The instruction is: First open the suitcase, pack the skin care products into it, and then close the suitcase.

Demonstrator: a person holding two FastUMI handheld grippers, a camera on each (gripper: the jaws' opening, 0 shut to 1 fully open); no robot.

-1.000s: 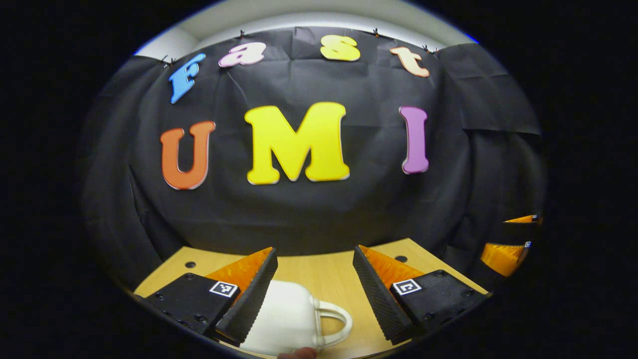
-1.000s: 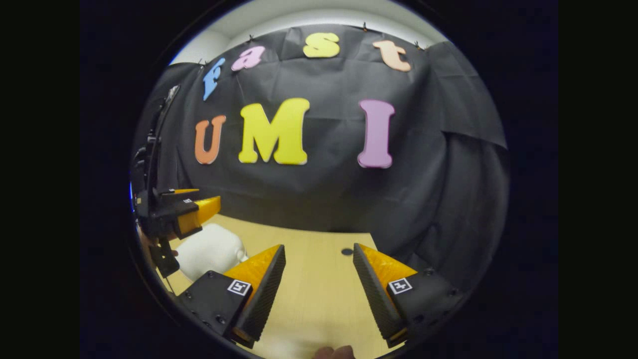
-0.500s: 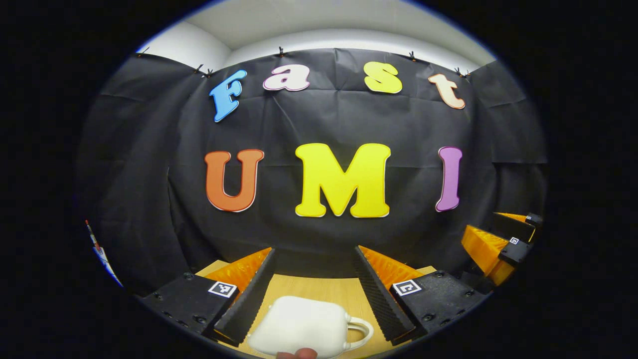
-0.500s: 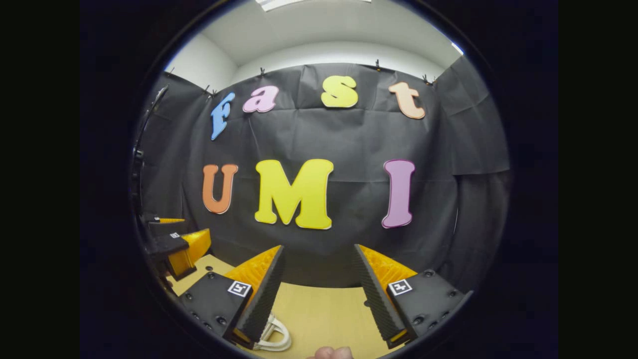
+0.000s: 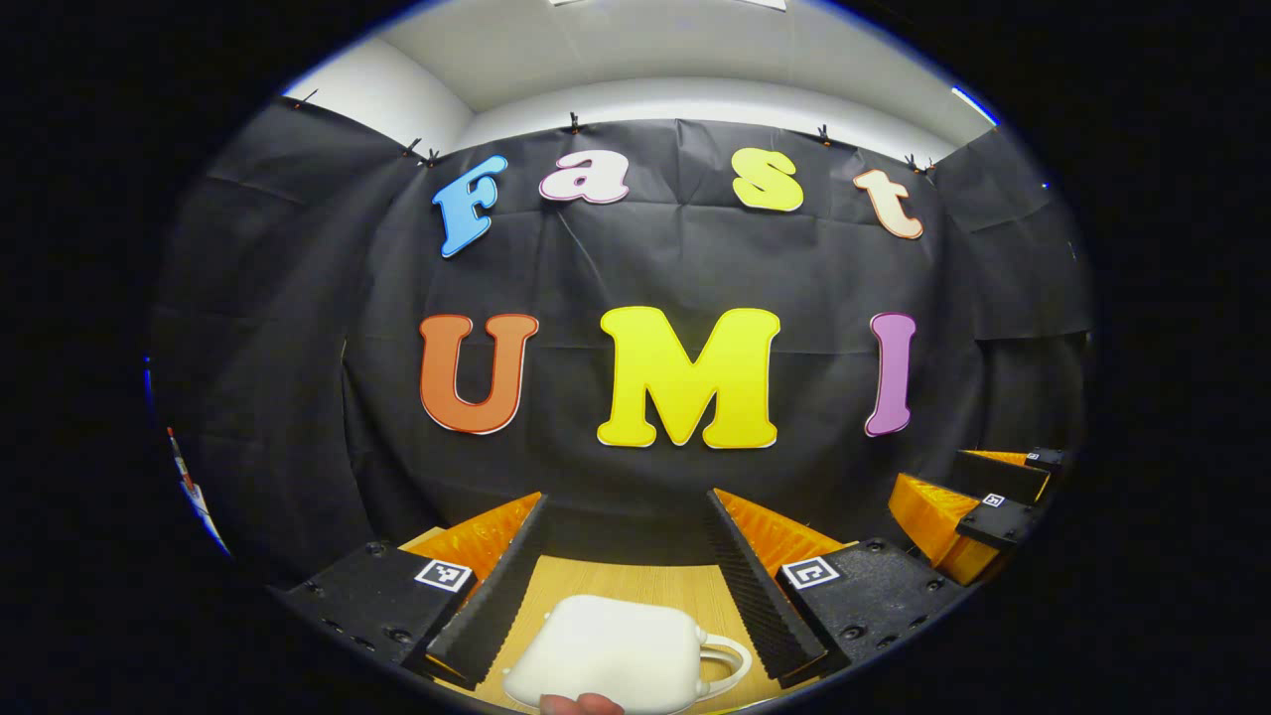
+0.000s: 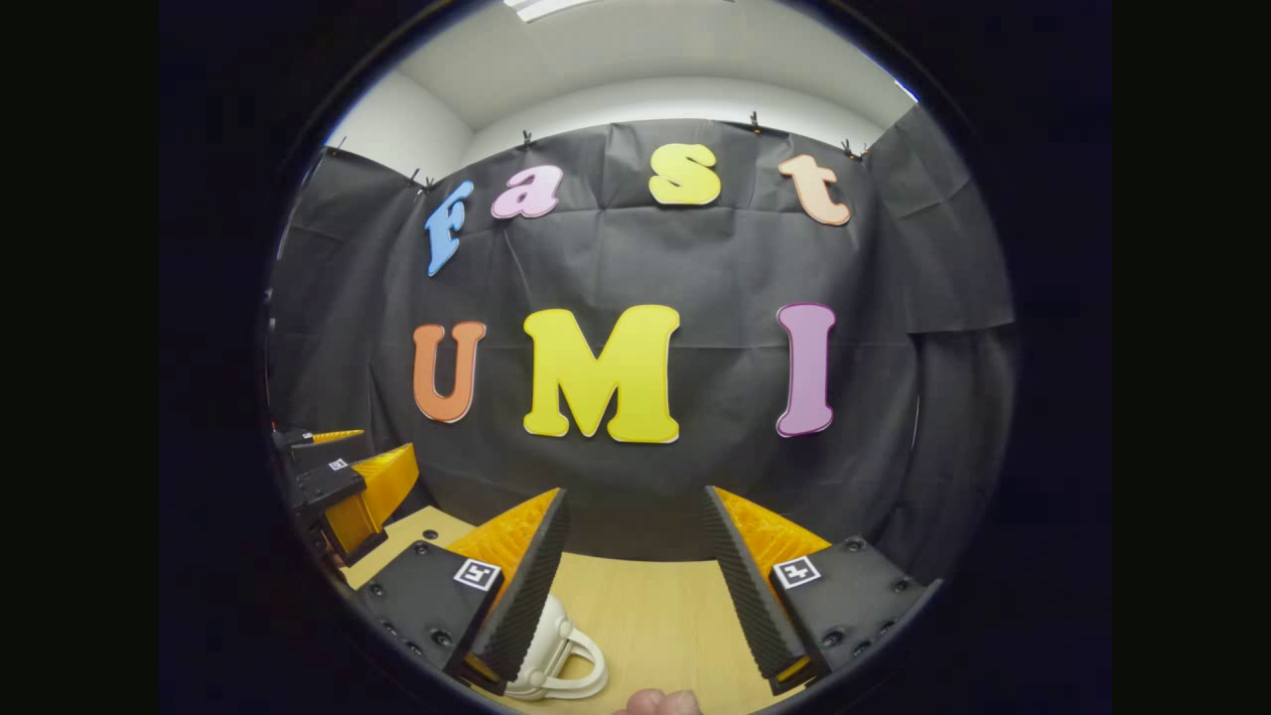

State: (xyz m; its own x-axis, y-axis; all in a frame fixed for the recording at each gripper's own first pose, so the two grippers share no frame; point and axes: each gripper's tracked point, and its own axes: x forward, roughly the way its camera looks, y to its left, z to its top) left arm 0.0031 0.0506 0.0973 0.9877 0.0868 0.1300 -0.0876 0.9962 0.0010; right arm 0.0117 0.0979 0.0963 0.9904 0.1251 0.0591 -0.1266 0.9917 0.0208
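One white suitcase [image 5: 606, 650] lies closed on the wooden table [image 5: 635, 581], low in the left gripper view, between the two fingers of the left gripper [image 5: 626, 556] but apart from both. Its looped handle [image 5: 730, 663] points toward that gripper's right finger. The shell is plain; no brand or writing can be read on it. A fingertip [image 5: 581, 704] shows at the bottom edge, just in front of the case.

In the right gripper view the handle [image 6: 566, 660] and a bit of the white shell peek out just beside the left finger of the right gripper [image 6: 635, 551], partly hidden behind it; whether they touch cannot be told. Another fingertip [image 6: 660, 703] sits at the bottom edge there.

Left gripper: fingers spread wide, nothing pinched. Right gripper: fingers spread wide, nothing pinched, only bare table between them. Each finger base carries a small square black-and-white marker; it is a code pattern, not readable text.

The right gripper also appears at the right edge of the left gripper view [image 5: 968, 506], orange and black, above the table's edge. The left gripper appears at the left edge of the right gripper view [image 6: 348, 487].
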